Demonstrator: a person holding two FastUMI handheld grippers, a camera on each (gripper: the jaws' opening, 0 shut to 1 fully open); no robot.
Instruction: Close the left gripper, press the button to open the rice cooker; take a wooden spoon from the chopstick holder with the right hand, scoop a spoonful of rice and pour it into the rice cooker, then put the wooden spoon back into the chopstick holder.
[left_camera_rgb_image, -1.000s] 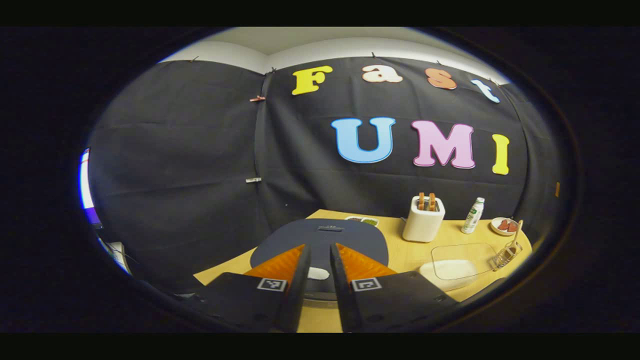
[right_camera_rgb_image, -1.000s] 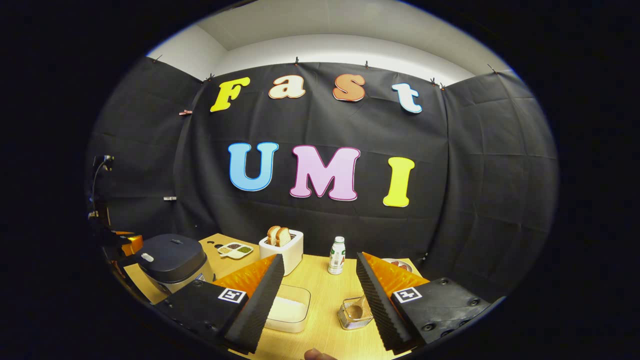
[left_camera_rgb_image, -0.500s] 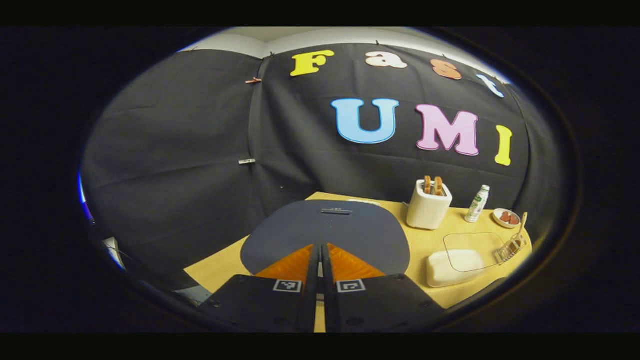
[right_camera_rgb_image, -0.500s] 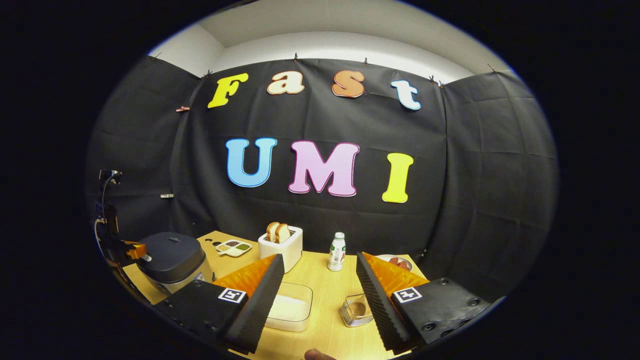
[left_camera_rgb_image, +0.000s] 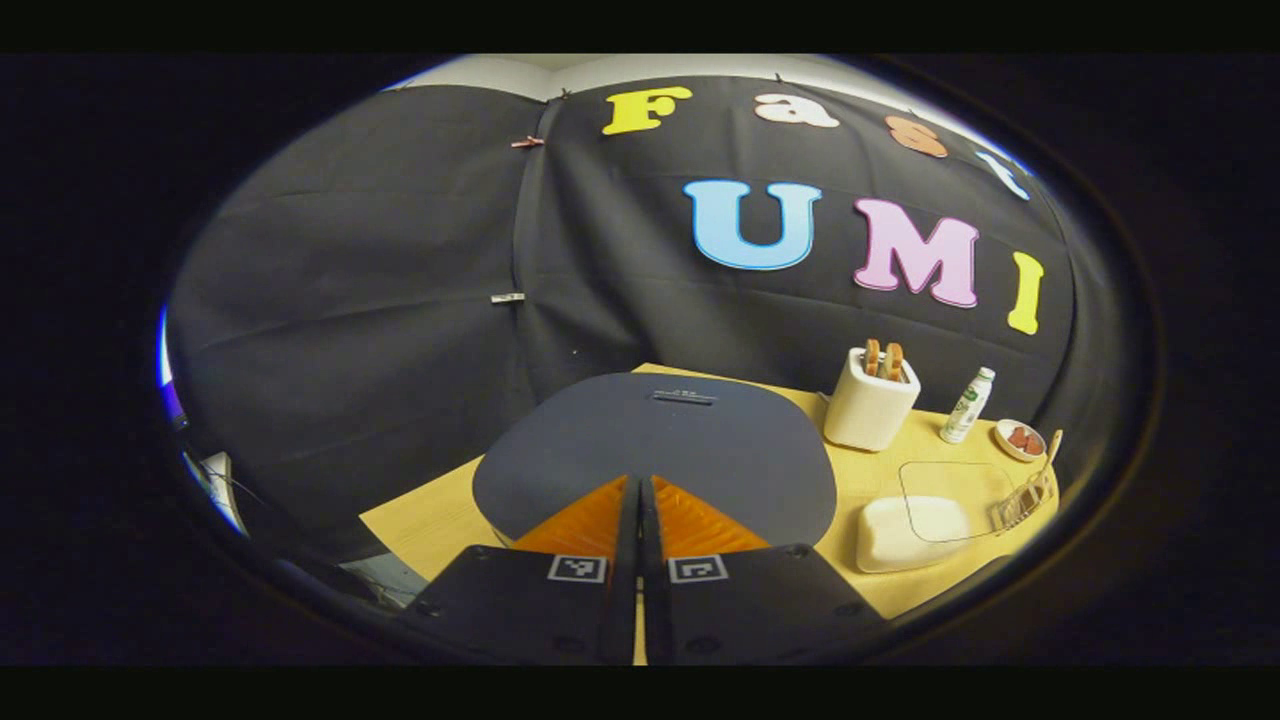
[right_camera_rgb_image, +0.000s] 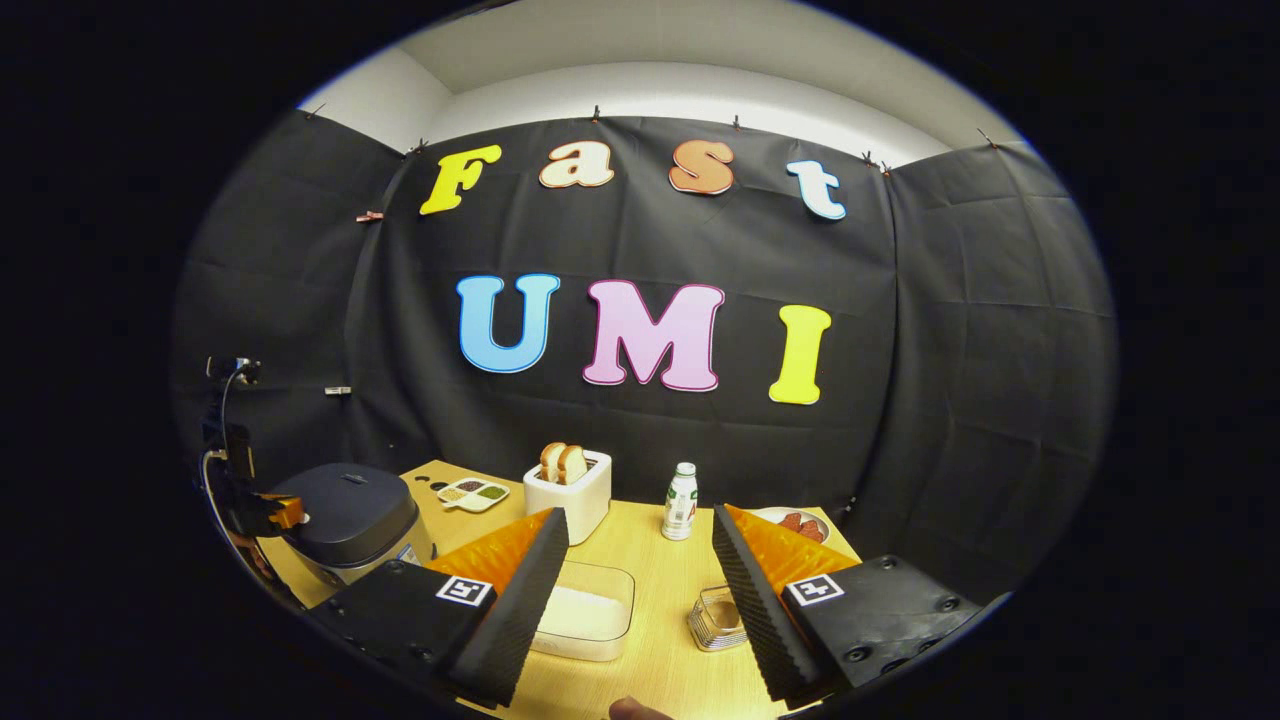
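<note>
The dark rice cooker (left_camera_rgb_image: 655, 440) stands right in front of my left gripper (left_camera_rgb_image: 640, 482), lid down. The left gripper is shut with nothing between its fingers, and its tips sit on the lid's front edge, hiding the button. In the right gripper view the left gripper (right_camera_rgb_image: 285, 512) touches the front of the rice cooker (right_camera_rgb_image: 350, 510). My right gripper (right_camera_rgb_image: 637, 525) hangs open above the table. Below it are the clear box of rice (right_camera_rgb_image: 590, 618) and the wire chopstick holder (right_camera_rgb_image: 715, 620). The wooden spoon (left_camera_rgb_image: 1050, 452) leans in the chopstick holder (left_camera_rgb_image: 1022, 498), beside the box of rice (left_camera_rgb_image: 925, 512).
A white toaster (right_camera_rgb_image: 568, 490) with bread, a small bottle (right_camera_rgb_image: 681, 500), a divided dish (right_camera_rgb_image: 473, 492) and a plate of red food (right_camera_rgb_image: 795, 522) line the back of the wooden table (right_camera_rgb_image: 640, 560). Black cloth walls close in behind and to the sides.
My left gripper went from open to shut and moved forward onto the cooker's front edge, covering the white button. The right gripper stayed nearly still.
</note>
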